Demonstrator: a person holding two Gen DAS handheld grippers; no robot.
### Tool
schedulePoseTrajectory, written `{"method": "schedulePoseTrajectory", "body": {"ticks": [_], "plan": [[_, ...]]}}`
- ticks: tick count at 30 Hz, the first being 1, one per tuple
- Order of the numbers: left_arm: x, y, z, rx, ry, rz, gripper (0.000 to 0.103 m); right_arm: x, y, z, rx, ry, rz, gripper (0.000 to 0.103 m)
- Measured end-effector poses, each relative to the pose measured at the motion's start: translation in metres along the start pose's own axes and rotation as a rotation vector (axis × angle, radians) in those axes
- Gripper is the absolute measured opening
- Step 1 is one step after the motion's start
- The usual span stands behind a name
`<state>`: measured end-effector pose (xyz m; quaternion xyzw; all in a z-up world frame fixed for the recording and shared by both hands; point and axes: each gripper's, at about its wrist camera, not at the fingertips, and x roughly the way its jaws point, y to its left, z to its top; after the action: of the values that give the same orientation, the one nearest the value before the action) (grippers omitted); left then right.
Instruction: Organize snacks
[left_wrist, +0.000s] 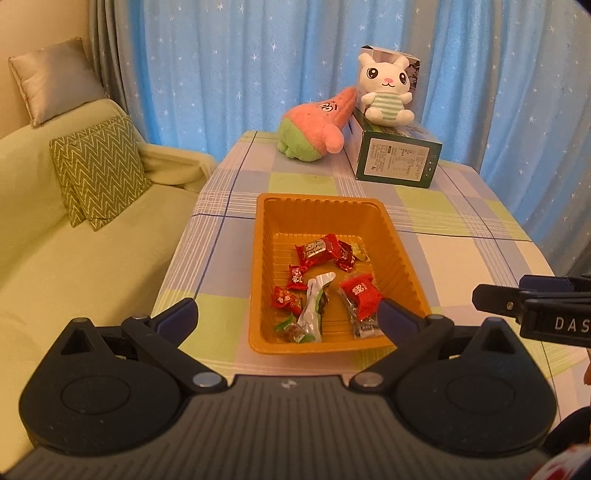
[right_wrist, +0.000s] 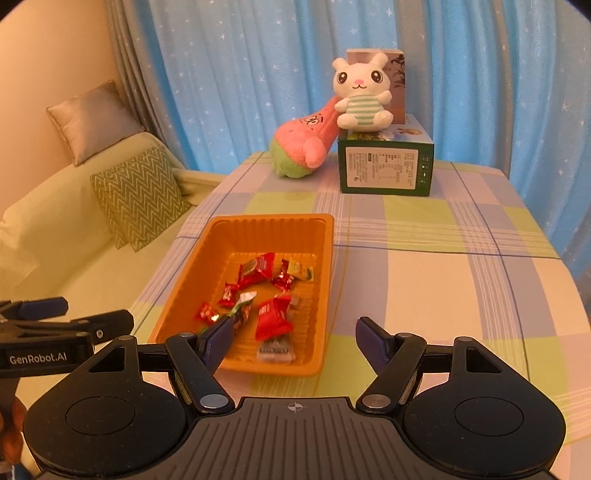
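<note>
An orange plastic tray (left_wrist: 266, 236) (right_wrist: 192, 273) sits on the checked tablecloth and holds several wrapped snacks: red packets (left_wrist: 317, 251) (right_wrist: 273, 319), small red candies (left_wrist: 286, 298) (right_wrist: 208, 313), a white-and-green packet (left_wrist: 314, 306) and a yellow one (right_wrist: 300, 269). My left gripper (left_wrist: 286, 317) is open and empty, above the tray's near end. My right gripper (right_wrist: 295, 341) is open and empty, over the tray's near right corner. Each gripper shows at the edge of the other's view, the right one (left_wrist: 524, 306) and the left one (right_wrist: 74, 317).
A pink-and-green plush (left_wrist: 317, 125) (right_wrist: 303, 144) and a white rabbit plush (left_wrist: 384, 88) (right_wrist: 360, 96) on a green box (left_wrist: 399, 158) (right_wrist: 386, 168) stand at the table's far end. A sofa with cushions (left_wrist: 99, 173) (right_wrist: 140, 195) lies left. Blue curtains hang behind.
</note>
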<state>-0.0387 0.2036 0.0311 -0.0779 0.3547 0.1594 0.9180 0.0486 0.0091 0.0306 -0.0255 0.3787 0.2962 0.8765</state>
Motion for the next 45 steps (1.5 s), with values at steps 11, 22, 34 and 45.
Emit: {"method": "schedulePoseTrajectory", "body": {"ticks": [11,22,34,45], "plan": [[-0.043,-0.004,-0.025,-0.031,-0.019,0.063,0.102,-0.039,0.001,-0.025,0.005,-0.007,-0.025,0.073],[-0.066,-0.023,-0.033,0.003,-0.021,0.049,0.103,-0.061,0.001,-0.038,0.022,-0.005,-0.018,0.073],[-0.066,-0.031,-0.035,0.017,-0.023,0.048,0.103,-0.069,-0.003,-0.040,0.030,-0.009,-0.028,0.073],[-0.064,-0.032,-0.034,0.018,-0.027,0.048,0.103,-0.071,-0.003,-0.041,0.032,-0.014,-0.027,0.073]]}}
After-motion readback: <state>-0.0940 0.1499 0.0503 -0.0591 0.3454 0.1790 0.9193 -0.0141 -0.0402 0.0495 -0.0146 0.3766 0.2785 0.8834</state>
